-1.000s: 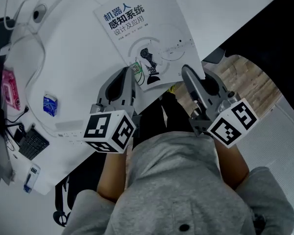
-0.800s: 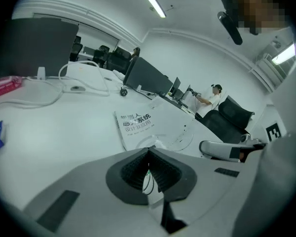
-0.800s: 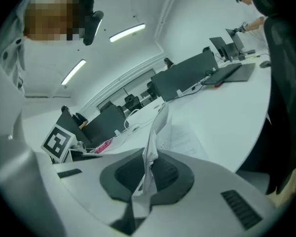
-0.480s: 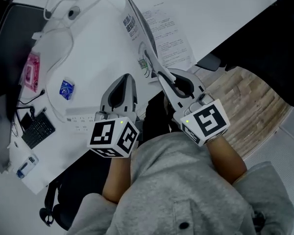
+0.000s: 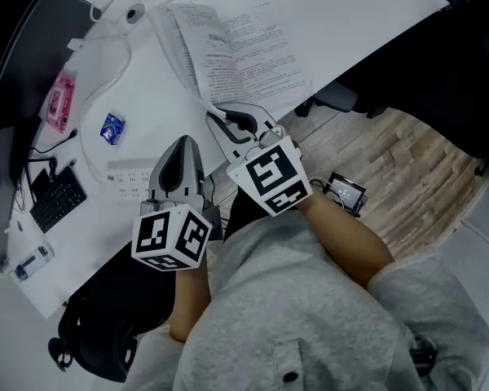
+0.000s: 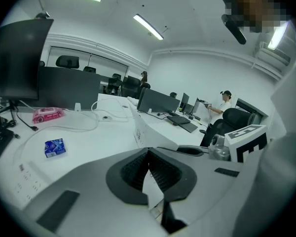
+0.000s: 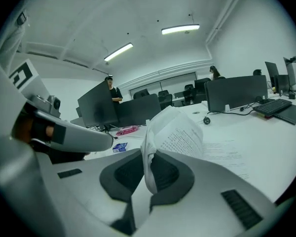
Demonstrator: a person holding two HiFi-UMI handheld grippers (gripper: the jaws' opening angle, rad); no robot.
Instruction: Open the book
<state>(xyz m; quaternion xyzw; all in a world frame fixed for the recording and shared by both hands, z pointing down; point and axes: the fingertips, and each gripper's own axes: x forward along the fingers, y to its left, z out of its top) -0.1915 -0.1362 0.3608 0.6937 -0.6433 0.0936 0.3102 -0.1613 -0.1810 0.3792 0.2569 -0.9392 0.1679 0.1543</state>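
The book (image 5: 257,51) lies open on the white desk (image 5: 147,96), with printed pages facing up. A sheaf of its leaves (image 5: 183,47) stands lifted and curls over to the left. My right gripper (image 5: 214,119) is shut on the lower edge of that sheaf. In the right gripper view the curled pages (image 7: 175,132) are pinched between the pads of the right gripper (image 7: 149,174). My left gripper (image 5: 182,143) hovers left of the book near the desk's front edge, shut and holding nothing. From the left gripper (image 6: 148,152) the raised part of the book (image 6: 148,132) shows just ahead.
A pink pack (image 5: 59,103), a blue packet (image 5: 112,128), a keyboard (image 5: 53,198) and a looped white cable with a webcam (image 5: 133,12) lie left of the book. A dark monitor (image 5: 8,80) stands at the far left. The desk edge runs diagonally above a wooden floor (image 5: 407,177).
The book went from closed, cover up, to open. My right gripper lifted the cover and leaves and swung them leftward. My left gripper drew back off the book's corner.
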